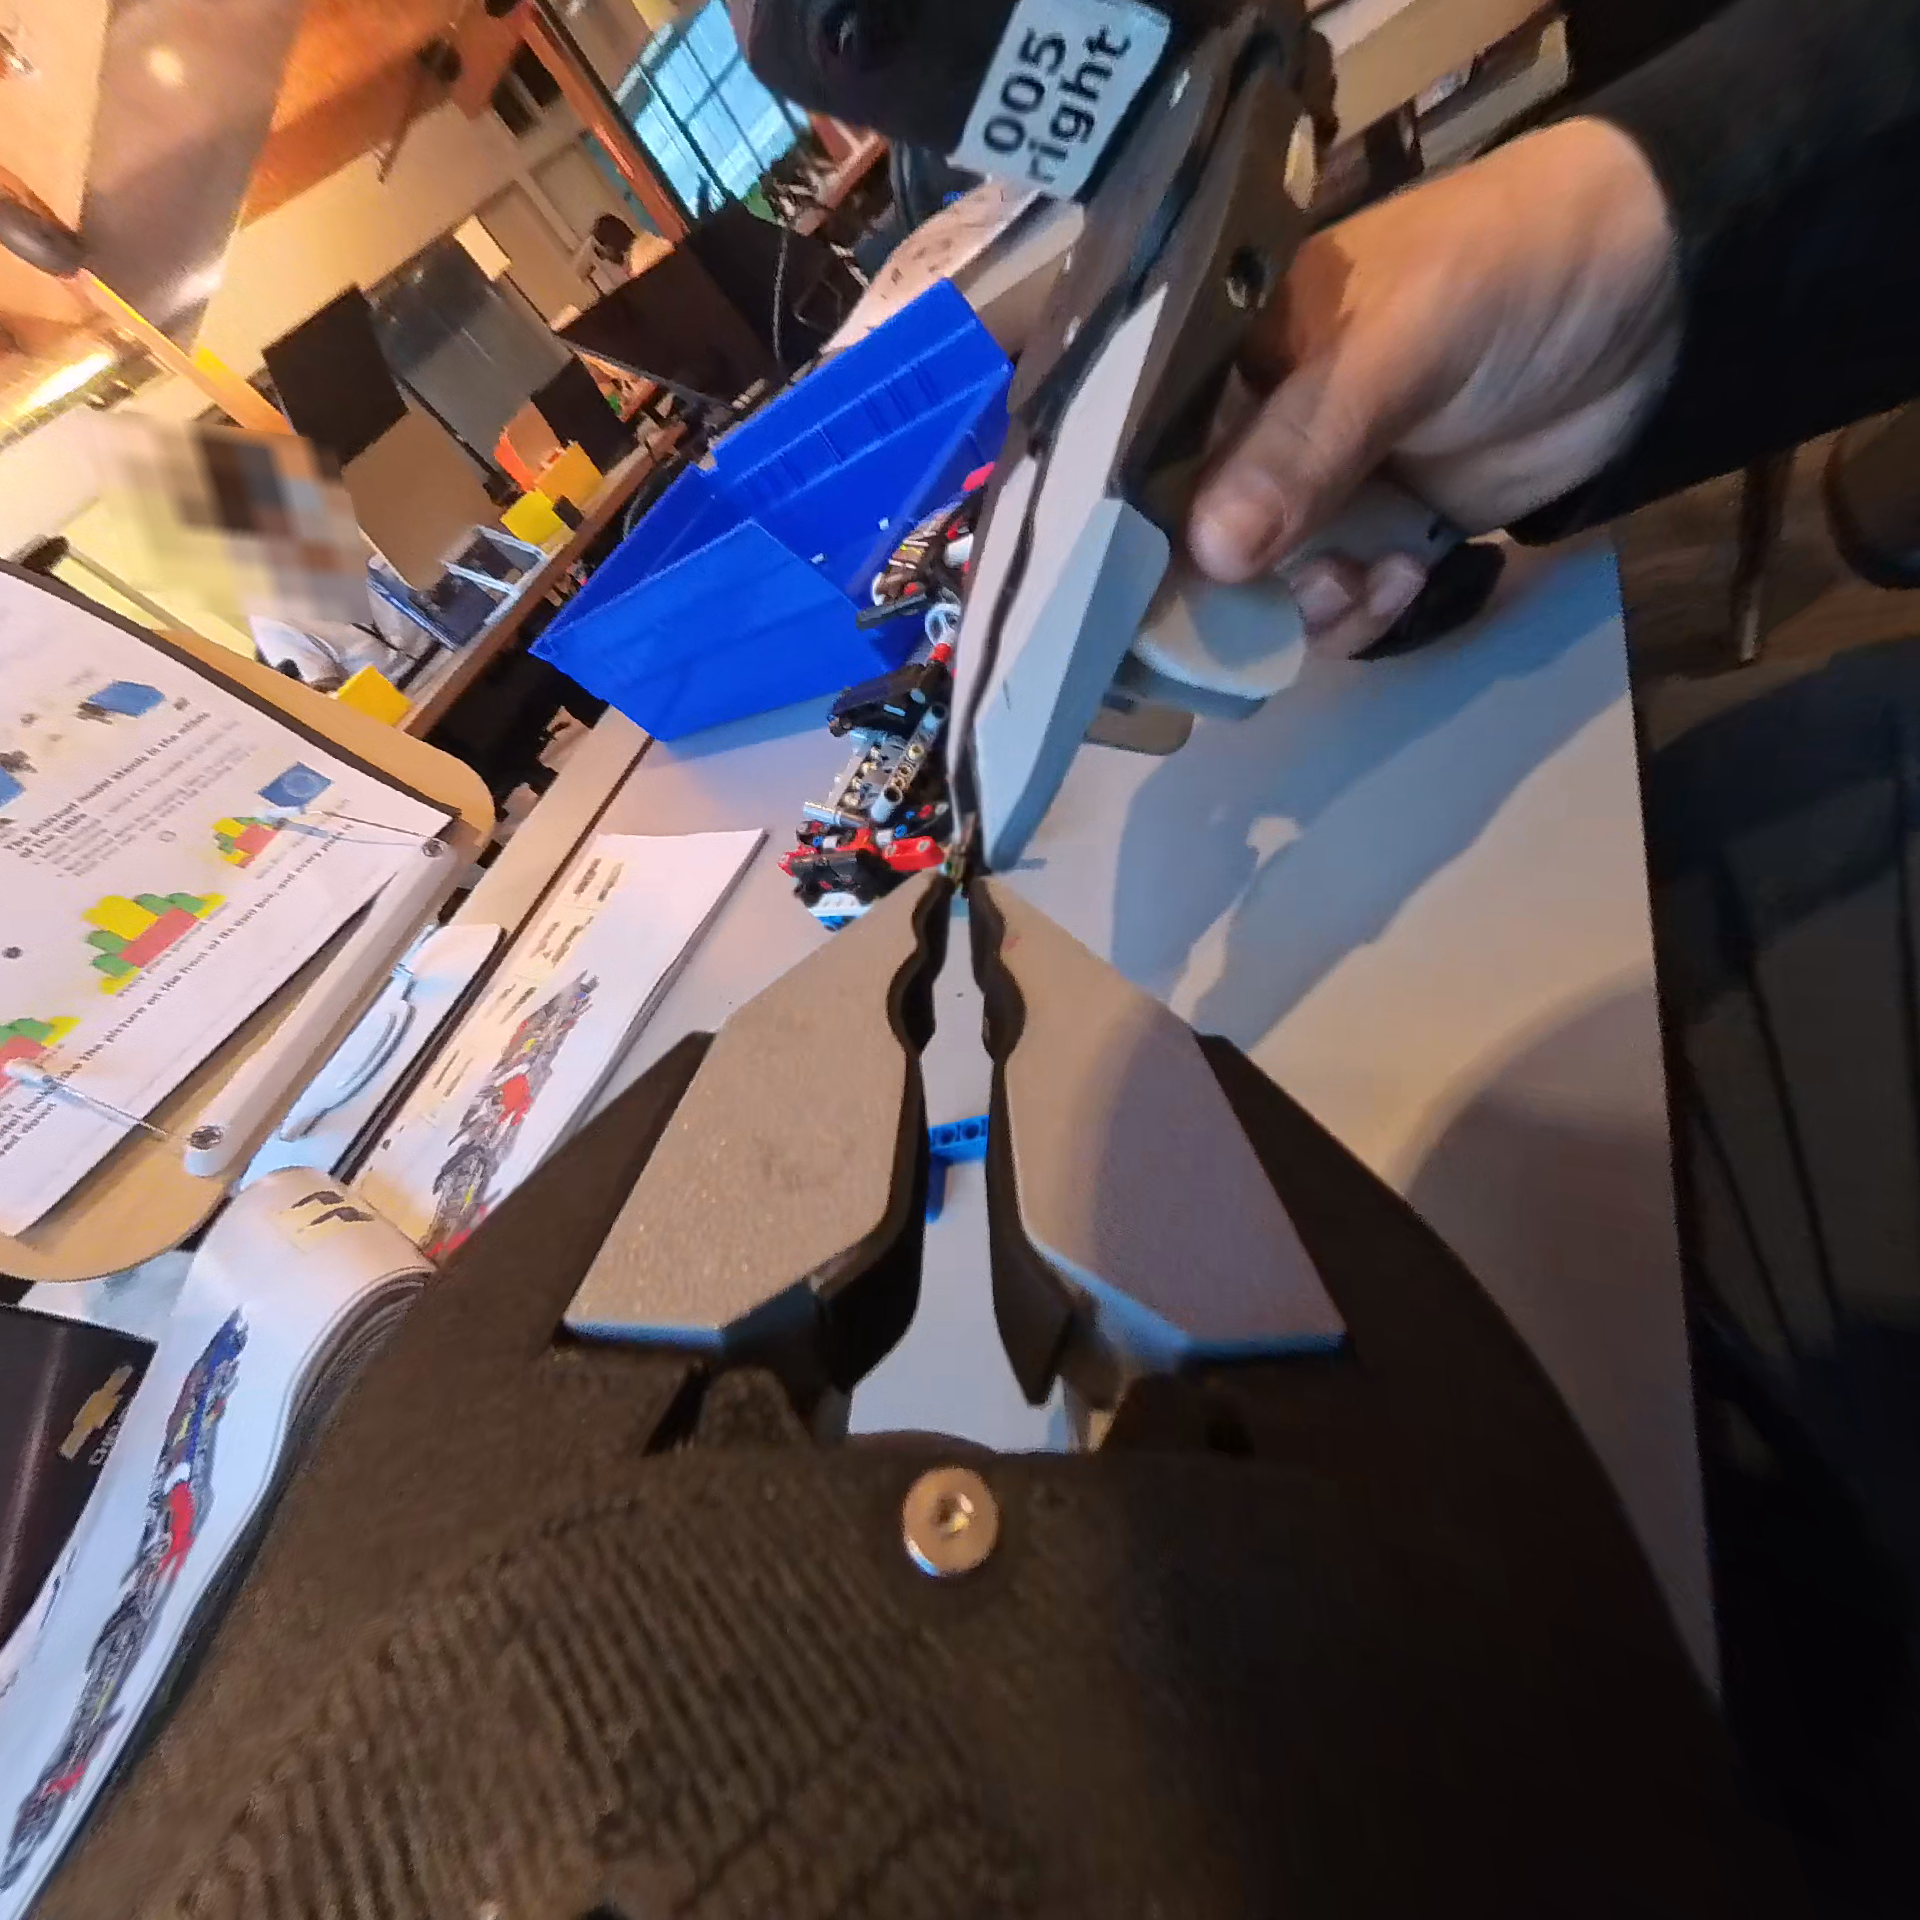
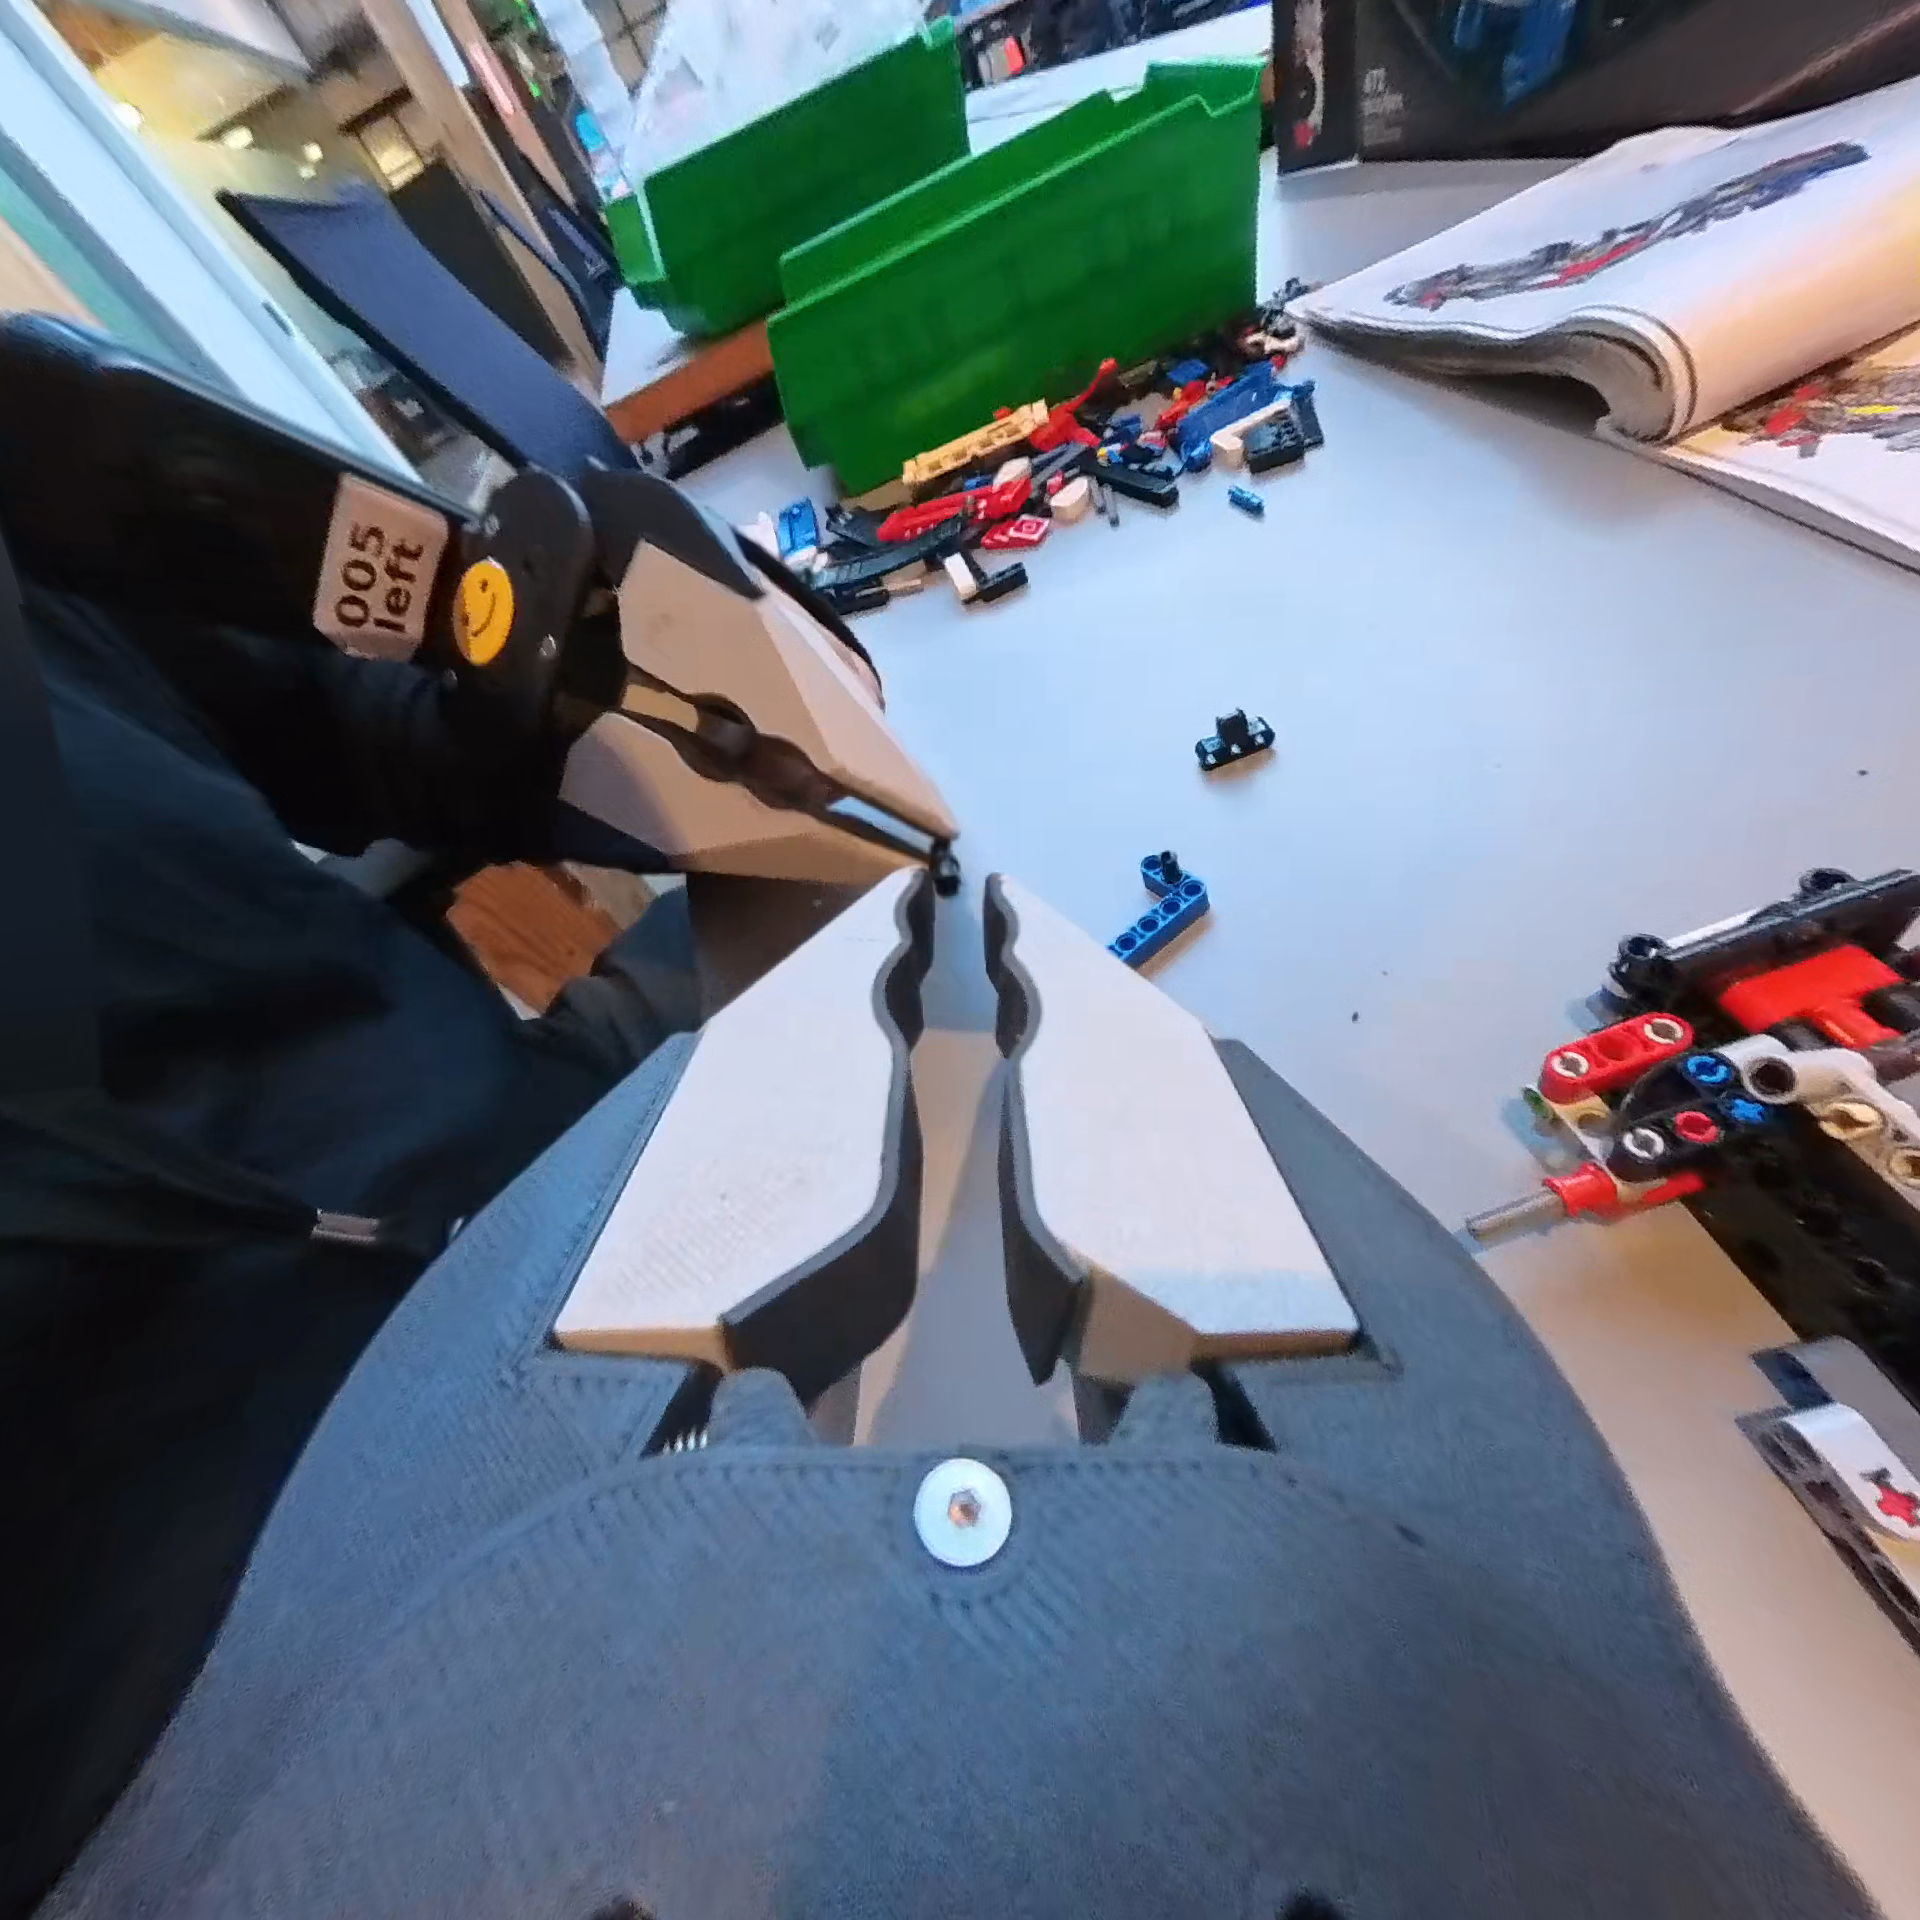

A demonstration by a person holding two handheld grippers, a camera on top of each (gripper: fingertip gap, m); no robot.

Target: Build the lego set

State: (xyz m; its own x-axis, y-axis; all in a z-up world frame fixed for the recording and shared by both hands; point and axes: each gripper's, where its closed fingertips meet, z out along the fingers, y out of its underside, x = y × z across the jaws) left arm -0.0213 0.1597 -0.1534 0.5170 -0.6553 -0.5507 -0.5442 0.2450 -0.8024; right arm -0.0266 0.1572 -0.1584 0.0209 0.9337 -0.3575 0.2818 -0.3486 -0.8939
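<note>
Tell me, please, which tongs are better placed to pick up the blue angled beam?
Probably right: the right tongs are open beside the blue angled beam; left tongs pinch a black pin.

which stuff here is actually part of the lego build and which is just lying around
Part of the build:
- tiny black peg pinched by the left gripper, at the right gripper
- blue L-shaped beam
- red-and-black half-built model
- open instruction booklet

Lying about:
- green plastic bins
- blue plastic bin

Grey wavy-edged fingers [image 2: 1122, 1122], black body, black sleeve [image 1: 1766, 135]
</note>
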